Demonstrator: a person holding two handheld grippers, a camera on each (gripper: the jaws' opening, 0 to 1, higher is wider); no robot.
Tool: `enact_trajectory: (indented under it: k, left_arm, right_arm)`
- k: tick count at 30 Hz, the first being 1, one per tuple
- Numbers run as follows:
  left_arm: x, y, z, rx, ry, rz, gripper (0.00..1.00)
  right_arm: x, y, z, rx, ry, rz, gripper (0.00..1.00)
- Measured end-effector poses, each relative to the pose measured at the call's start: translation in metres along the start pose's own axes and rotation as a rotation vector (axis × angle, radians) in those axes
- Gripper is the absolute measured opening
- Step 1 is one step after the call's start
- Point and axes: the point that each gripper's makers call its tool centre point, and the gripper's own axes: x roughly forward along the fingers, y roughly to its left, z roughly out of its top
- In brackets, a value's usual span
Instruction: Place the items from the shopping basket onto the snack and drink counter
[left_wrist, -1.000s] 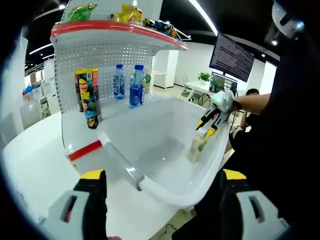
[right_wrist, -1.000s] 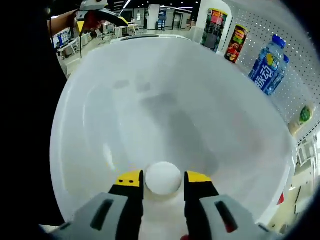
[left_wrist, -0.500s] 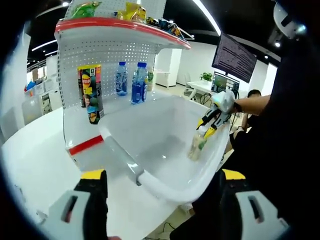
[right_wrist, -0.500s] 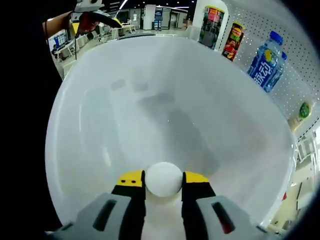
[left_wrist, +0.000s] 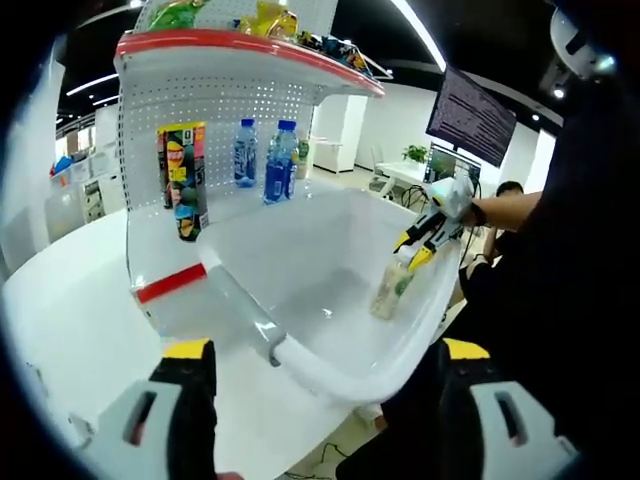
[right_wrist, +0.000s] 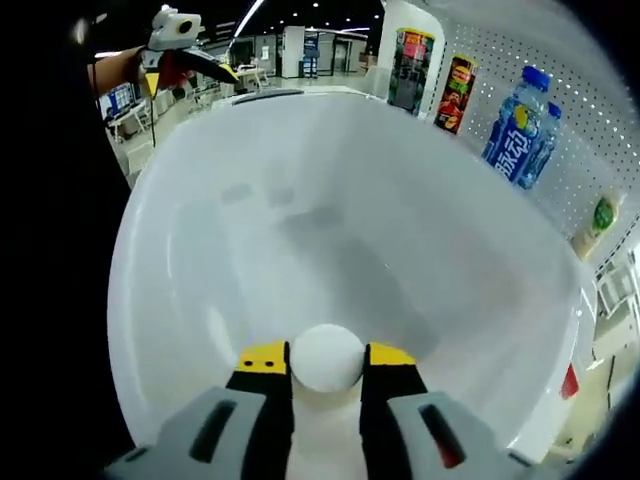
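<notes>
A white shopping basket (left_wrist: 330, 375) stands on the table in front of the snack and drink shelf (left_wrist: 160, 262). In the left gripper view, my right gripper (left_wrist: 422, 240) reaches into the basket's right side and is shut on the top of a small pale bottle with a green label (left_wrist: 392, 288), which leans against the basket wall. The right gripper view looks down on that bottle's white cap (right_wrist: 325, 362), pinched between the yellow tips of my right gripper (right_wrist: 325, 357), with the basket's bare floor (right_wrist: 330, 240) beyond. My left gripper (left_wrist: 325, 352) is open in front of the basket, holding nothing.
On the shelf stand two chip cans (left_wrist: 183, 180) and two blue drink bottles (left_wrist: 278, 162). Snack bags (left_wrist: 265, 20) lie on the red-edged top shelf. In the right gripper view another green-labelled bottle (right_wrist: 597, 225) stands on the shelf. A white table (left_wrist: 70, 290) spreads to the left.
Both views have shifted slightly. My right gripper keeps its hold on the bottle inside the basket, and the left gripper stays open.
</notes>
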Motion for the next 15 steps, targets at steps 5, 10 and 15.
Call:
enact_trajectory:
  k: [5,10,15]
  left_arm:
    - [0.001,-0.001,0.001,-0.002,0.000,-0.001,0.90]
    - [0.003,-0.004,-0.001,-0.009,0.004,-0.003,0.90]
    - [0.003,-0.005,-0.003,-0.017,0.007,-0.001,0.90]
  right_arm:
    - [-0.011,-0.006,0.018,0.010,-0.038,-0.001,0.21]
    - [-0.025,-0.019,0.039,0.015,-0.086,-0.006,0.20]
    - [-0.043,-0.034,0.058,0.004,-0.121,-0.020,0.20]
